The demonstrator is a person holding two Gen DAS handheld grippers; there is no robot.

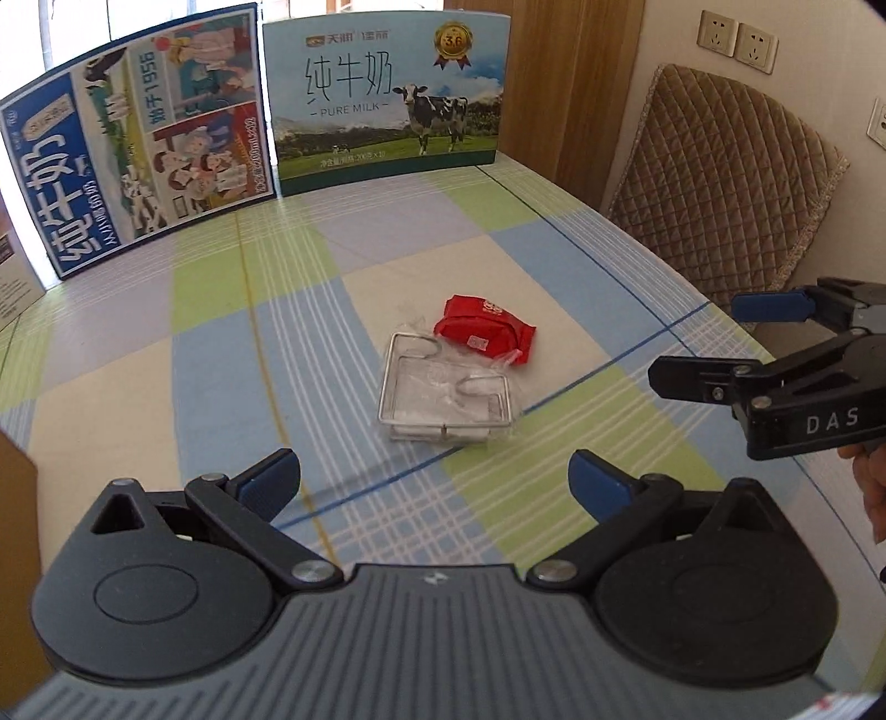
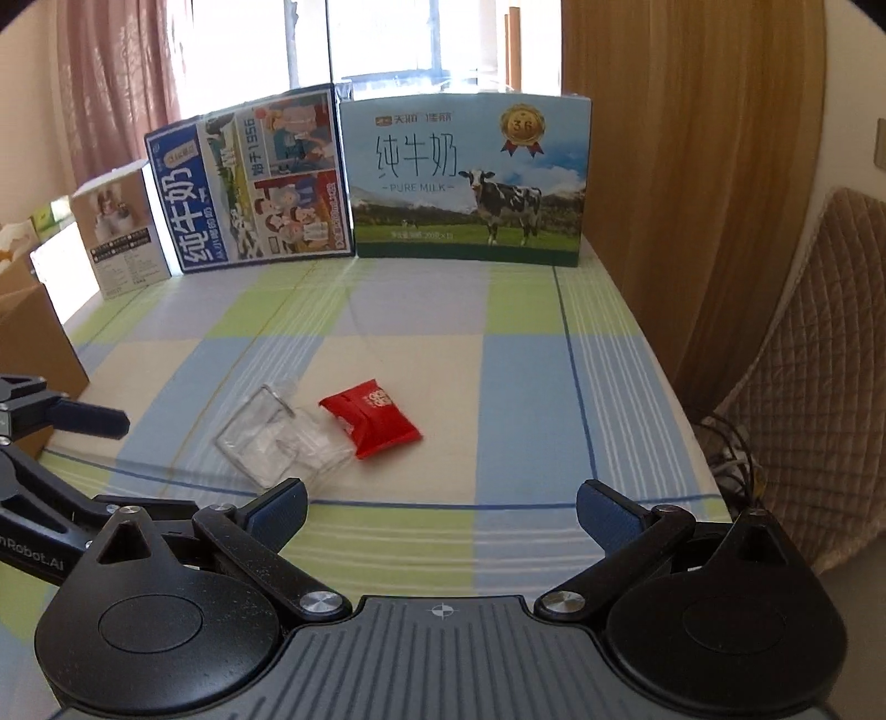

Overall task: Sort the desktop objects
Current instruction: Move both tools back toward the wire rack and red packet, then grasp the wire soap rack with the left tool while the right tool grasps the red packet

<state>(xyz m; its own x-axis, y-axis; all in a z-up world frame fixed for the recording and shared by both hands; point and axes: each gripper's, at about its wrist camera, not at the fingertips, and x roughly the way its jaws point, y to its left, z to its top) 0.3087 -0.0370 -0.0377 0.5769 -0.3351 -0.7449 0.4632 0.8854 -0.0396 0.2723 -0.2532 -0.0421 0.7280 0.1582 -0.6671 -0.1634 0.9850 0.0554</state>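
Red packet (image 1: 483, 330): one, lying flat mid-table, touching the far corner of the rack, at 1 o'clock from it.
Wire rack (image 1: 443, 387): one small metal frame, with clear plastic wrap (image 1: 437, 382) bunched in and around it.
Milk cartons: two big ones upright at 12 o'clock, the cartoon carton (image 1: 138, 160) beside the cow carton (image 1: 387, 99); a smaller white box (image 2: 124, 235) at 10 o'clock.
Tongs: two; left gripper (image 1: 434, 484) spread wide, holding nothing; right gripper (image 2: 440, 507) likewise wide and empty, hovering at 3 o'clock of the rack.
Surface: table (image 1: 221, 332) under a blue, green and cream check cloth.
Room: wooden panel, wall sockets (image 1: 736, 41), quilted chair back (image 1: 720, 183) at 2 o'clock, pink curtain (image 2: 122, 72).
Edges: bare cloth all around the packet; right table edge runs close by the chair.
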